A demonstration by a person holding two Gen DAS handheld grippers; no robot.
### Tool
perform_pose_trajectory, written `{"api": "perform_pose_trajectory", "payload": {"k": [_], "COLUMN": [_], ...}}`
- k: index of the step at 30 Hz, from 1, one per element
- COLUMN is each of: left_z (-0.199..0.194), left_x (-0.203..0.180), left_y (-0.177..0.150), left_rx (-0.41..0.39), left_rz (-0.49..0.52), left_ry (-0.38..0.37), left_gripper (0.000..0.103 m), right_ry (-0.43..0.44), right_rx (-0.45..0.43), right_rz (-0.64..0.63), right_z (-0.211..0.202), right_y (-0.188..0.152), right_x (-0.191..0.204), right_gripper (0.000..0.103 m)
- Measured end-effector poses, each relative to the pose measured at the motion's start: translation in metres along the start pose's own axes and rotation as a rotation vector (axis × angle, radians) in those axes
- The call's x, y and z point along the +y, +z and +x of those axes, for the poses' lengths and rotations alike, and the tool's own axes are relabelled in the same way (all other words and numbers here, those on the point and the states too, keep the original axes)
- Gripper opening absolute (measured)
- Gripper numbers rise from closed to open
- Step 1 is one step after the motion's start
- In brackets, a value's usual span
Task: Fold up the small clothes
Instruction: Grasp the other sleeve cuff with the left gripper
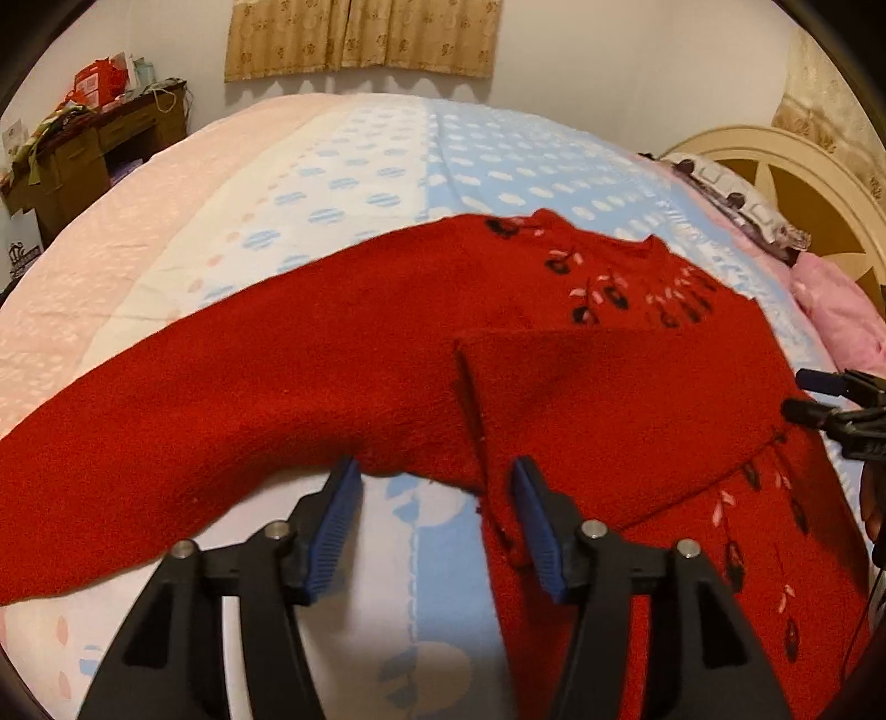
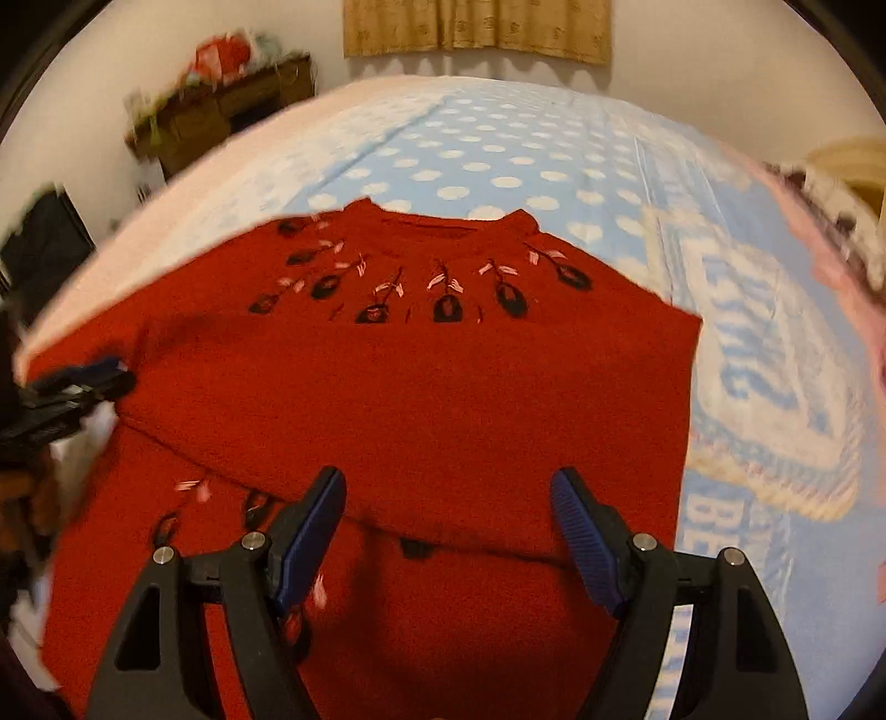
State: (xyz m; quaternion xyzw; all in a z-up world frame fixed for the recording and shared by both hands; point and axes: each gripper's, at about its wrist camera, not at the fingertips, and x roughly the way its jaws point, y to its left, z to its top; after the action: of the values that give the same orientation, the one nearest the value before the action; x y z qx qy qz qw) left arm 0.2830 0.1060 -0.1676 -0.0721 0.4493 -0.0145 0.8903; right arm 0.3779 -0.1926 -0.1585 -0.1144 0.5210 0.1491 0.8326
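A red knit sweater (image 1: 343, 354) with black and pink flower embroidery lies flat on the bed (image 1: 354, 166). One sleeve is folded across the body (image 1: 609, 399); the other sleeve stretches out to the left (image 1: 111, 471). My left gripper (image 1: 434, 476) is open and empty, just above the sweater's near edge at the armpit. The right gripper (image 1: 819, 399) shows at the right edge of that view. In the right wrist view the sweater (image 2: 421, 387) fills the middle, and my right gripper (image 2: 448, 487) is open and empty over its folded part. The left gripper (image 2: 77, 382) shows at the left.
The bed has a blue and white dotted cover (image 2: 498, 155) with pink borders (image 1: 111, 243). Pillows (image 1: 742, 210) and a cream headboard (image 1: 819, 183) are at the right. A cluttered wooden desk (image 1: 94, 144) stands by the far wall under tan curtains (image 1: 360, 39).
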Motion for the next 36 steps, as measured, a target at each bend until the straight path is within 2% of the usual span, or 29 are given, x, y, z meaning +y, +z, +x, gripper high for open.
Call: {"api": "perform_pose_trajectory", "payload": {"k": [1, 2, 5, 7, 11, 15, 18, 24, 26, 28, 30, 32, 35, 36], "left_z": [0.002, 0.002, -0.005, -0.015, -0.036, -0.063, -0.083, -0.114, -0.121, -0.124, -0.12, -0.113, -0.1, -0.099], "left_x": [0.002, 0.004, 0.01, 0.015, 0.027, 0.056, 0.087, 0.166, 0.2, 0.223, 0.242, 0.259, 0.265, 0.264], "left_y": [0.0, -0.001, -0.006, -0.011, -0.021, -0.035, -0.042, -0.057, -0.061, -0.063, -0.064, -0.065, -0.063, -0.063], "left_rx": [0.004, 0.001, -0.005, -0.022, -0.055, -0.091, -0.118, -0.132, -0.132, -0.149, -0.14, -0.13, -0.116, -0.118], "left_rz": [-0.009, -0.02, -0.044, -0.064, -0.067, -0.073, -0.103, -0.197, -0.27, -0.334, -0.401, -0.468, -0.512, -0.511], "left_ry": [0.013, 0.012, -0.015, -0.03, 0.011, 0.103, 0.19, 0.402, 0.476, 0.513, 0.53, 0.502, 0.452, 0.459], "left_gripper": [0.069, 0.07, 0.07, 0.071, 0.072, 0.074, 0.076, 0.076, 0.076, 0.077, 0.077, 0.076, 0.075, 0.074], "right_ry": [-0.001, -0.006, -0.018, 0.006, 0.068, 0.14, 0.121, 0.138, 0.139, 0.129, 0.117, 0.097, 0.079, 0.077], "right_rx": [0.052, 0.065, 0.042, 0.011, -0.052, -0.087, -0.098, -0.103, -0.121, -0.128, -0.116, -0.127, -0.142, -0.144], "right_rz": [0.0, 0.02, 0.036, 0.037, -0.011, -0.069, -0.131, -0.15, -0.159, -0.176, -0.209, -0.241, -0.264, -0.267], "right_z": [0.011, 0.018, 0.009, -0.001, -0.014, -0.003, 0.011, 0.017, 0.013, 0.011, 0.015, 0.016, 0.013, 0.013], "right_y": [-0.001, -0.002, 0.0, 0.001, 0.011, 0.018, 0.014, 0.012, 0.011, 0.007, 0.004, 0.001, -0.002, -0.003], "right_x": [0.001, 0.002, 0.004, 0.012, 0.048, 0.09, 0.118, 0.128, 0.129, 0.133, 0.14, 0.148, 0.152, 0.152], "right_gripper": [0.077, 0.077, 0.077, 0.077, 0.077, 0.077, 0.077, 0.077, 0.077, 0.077, 0.077, 0.077, 0.077, 0.077]}}
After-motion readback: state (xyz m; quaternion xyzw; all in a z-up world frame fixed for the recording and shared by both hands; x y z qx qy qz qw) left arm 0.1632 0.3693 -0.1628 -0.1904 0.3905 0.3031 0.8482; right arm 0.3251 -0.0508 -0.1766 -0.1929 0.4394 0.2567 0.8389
